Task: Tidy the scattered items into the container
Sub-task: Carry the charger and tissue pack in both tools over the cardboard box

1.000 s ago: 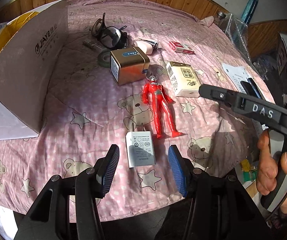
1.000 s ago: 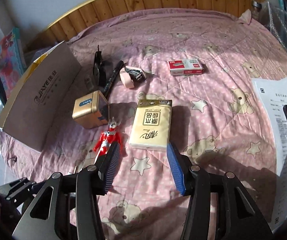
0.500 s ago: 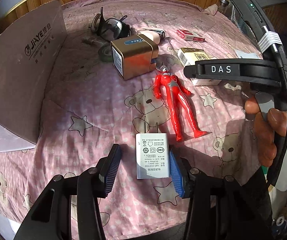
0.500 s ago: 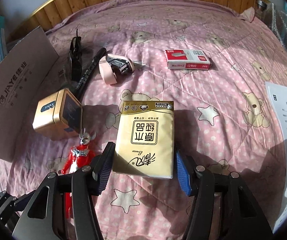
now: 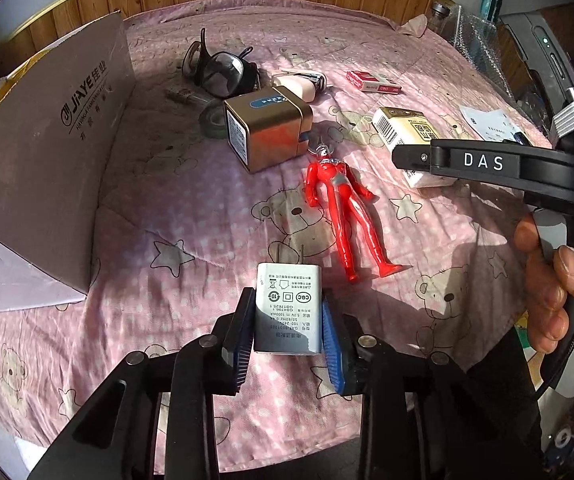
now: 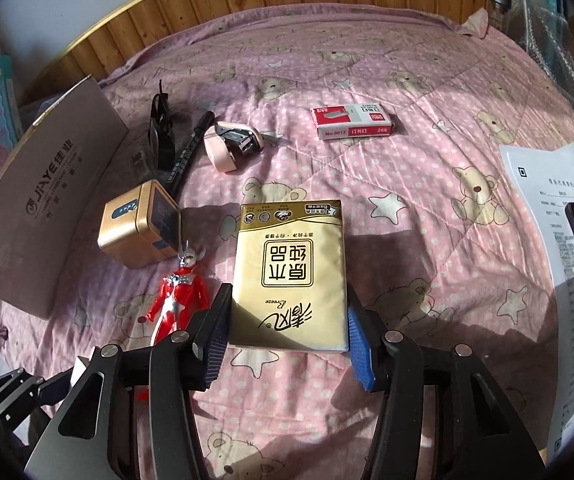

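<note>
The left gripper [image 5: 287,326] is clamped on the white charger [image 5: 289,308], gripped low, so it could pivot out on the lift toward the cardboard box [image 5: 47,152] at its far left. The right gripper [image 6: 287,334] straddles the tissue pack [image 6: 289,272], jaws apart; soft wrapping may buckle. A second ago both hung back, wide open.

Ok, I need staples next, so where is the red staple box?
In the right wrist view the red staple box lies far up the pink quilt, beyond the gold tissue pack, right of the pink stapler.
</note>
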